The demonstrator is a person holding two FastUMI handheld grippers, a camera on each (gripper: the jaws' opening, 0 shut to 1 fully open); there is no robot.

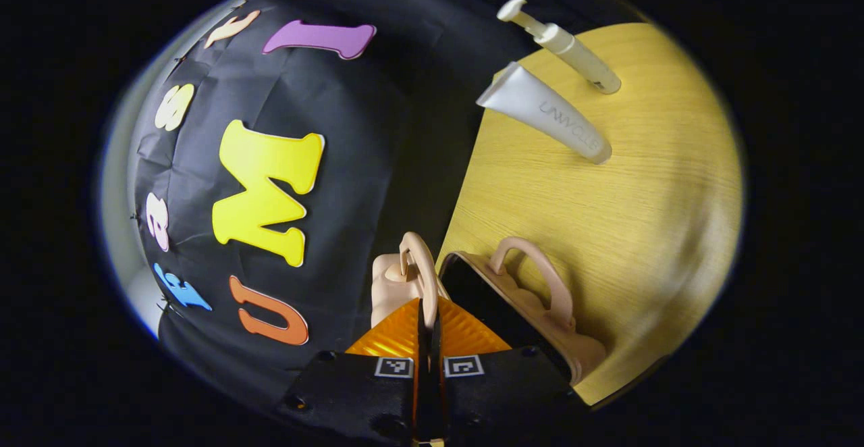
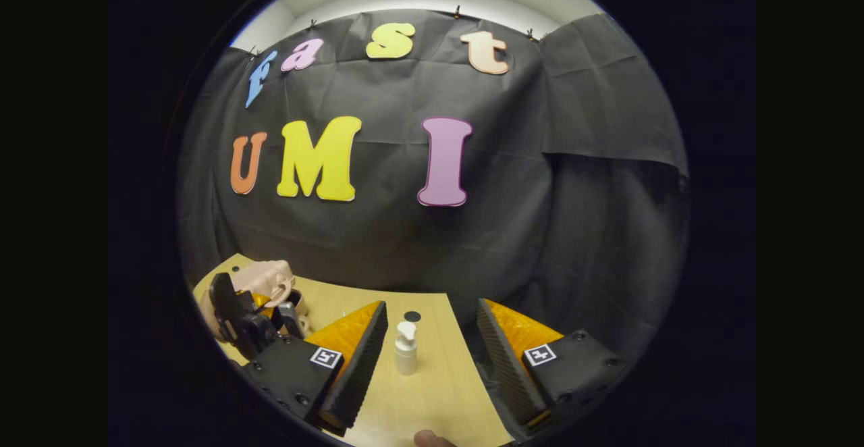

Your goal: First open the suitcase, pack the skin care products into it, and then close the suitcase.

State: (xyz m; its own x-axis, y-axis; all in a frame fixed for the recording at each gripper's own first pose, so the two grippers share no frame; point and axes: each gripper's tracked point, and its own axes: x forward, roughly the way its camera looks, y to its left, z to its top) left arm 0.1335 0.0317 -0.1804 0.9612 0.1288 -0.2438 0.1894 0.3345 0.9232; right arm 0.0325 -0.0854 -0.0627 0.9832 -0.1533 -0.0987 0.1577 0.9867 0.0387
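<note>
A pale wooden tabletop (image 1: 628,231) was seen in front of a black cloth wall, and on it stood a small beige suitcase (image 1: 533,319), partly open, with a dark gap between its two halves. In the left gripper view, the left gripper (image 1: 427,329) had its jaws drawn narrow on one of the suitcase's looped handles (image 1: 420,265), which passed between the orange fingers; a second handle (image 1: 540,278) rose from the other half. The case was judged to be a light, rigid shell, so the lid could probably be swung by its handle, though the body might slide on the smooth wood. Beyond it, well apart from the case, a grey squeeze tube (image 1: 547,113) and a cream pump bottle (image 1: 563,45) stood on the tabletop, near its far edge by the cloth. The tube was judged soft and easily dented, best taken across its middle; the bottle was judged stiff but smooth and easily toppled, best taken by its body below the pump. In the right gripper view, the right gripper (image 2: 432,359) was held with jaws wide and empty, the pump bottle standing between them. Bare wood lay around the bottle, leaving room to close in.
</note>
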